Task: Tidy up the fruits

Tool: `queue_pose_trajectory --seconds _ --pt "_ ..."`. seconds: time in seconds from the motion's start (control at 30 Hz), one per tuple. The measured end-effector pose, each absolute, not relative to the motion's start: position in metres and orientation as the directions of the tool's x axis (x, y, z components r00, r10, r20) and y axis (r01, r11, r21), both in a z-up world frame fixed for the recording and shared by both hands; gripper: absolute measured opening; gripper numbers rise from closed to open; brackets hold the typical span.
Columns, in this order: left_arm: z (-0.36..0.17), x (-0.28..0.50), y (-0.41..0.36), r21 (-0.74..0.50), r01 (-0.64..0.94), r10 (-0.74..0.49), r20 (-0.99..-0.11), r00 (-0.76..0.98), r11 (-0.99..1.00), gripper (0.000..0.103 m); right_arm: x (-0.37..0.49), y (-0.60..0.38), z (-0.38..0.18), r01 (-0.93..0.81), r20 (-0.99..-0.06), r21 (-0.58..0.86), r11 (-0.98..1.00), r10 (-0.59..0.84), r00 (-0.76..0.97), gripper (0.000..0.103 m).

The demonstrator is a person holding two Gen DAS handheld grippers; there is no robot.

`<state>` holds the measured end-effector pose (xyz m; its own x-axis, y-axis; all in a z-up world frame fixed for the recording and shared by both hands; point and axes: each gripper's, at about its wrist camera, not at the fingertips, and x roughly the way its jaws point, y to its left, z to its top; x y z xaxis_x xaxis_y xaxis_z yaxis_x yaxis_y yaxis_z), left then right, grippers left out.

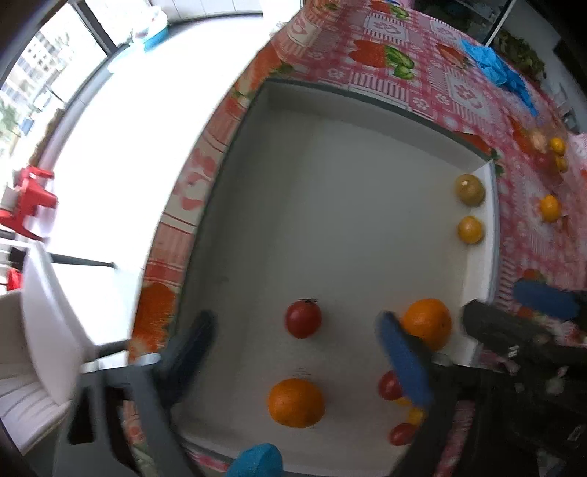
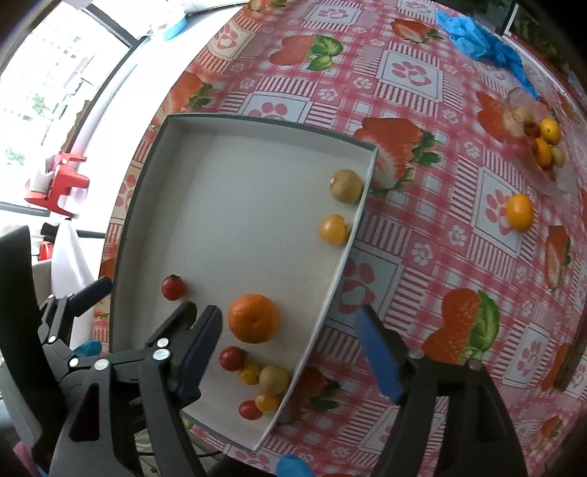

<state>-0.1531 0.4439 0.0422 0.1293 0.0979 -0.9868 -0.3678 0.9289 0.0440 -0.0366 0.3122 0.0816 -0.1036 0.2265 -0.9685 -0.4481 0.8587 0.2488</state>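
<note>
A shallow white box (image 1: 330, 183) (image 2: 238, 190) lies on a strawberry-print tablecloth (image 2: 440, 257). My left gripper (image 1: 297, 352) hangs open and wide over the box floor. A red tomato (image 1: 303, 318) and an orange (image 1: 296, 403) lie loose below the gap. My right gripper (image 2: 288, 356) is open over the box's right wall. A second orange (image 2: 254, 318) (image 1: 427, 323) rests on the floor between its fingers, untouched by the blue pads (image 2: 378, 359). A brown-green fruit (image 2: 346, 186) and a yellow one (image 2: 334, 229) sit against the right wall. Small tomatoes (image 2: 256, 381) cluster in the near corner.
A loose yellow-orange fruit (image 2: 519, 212) lies on the cloth right of the box. Beyond it, several small fruits (image 2: 543, 141) sit in clear wrapping. A crumpled blue bag (image 2: 480, 33) is at the far edge. The table edge drops off at left, with a red stool (image 2: 62, 183) below.
</note>
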Motion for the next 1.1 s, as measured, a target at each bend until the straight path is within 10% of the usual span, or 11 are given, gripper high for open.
queue_pose_trajectory --seconds 0.27,1.1 --pt "0.058 -0.152 0.434 0.01 -0.34 0.067 -0.985 0.158 0.94 0.103 -0.049 0.308 0.104 -0.498 -0.982 0.155 0.853 0.188 0.016 0.102" --pt "0.095 -0.219 0.397 0.073 -0.185 0.093 -0.991 0.1 0.98 0.103 -0.098 0.28 0.135 -0.59 -0.993 0.104 0.801 0.122 -0.01 0.102"
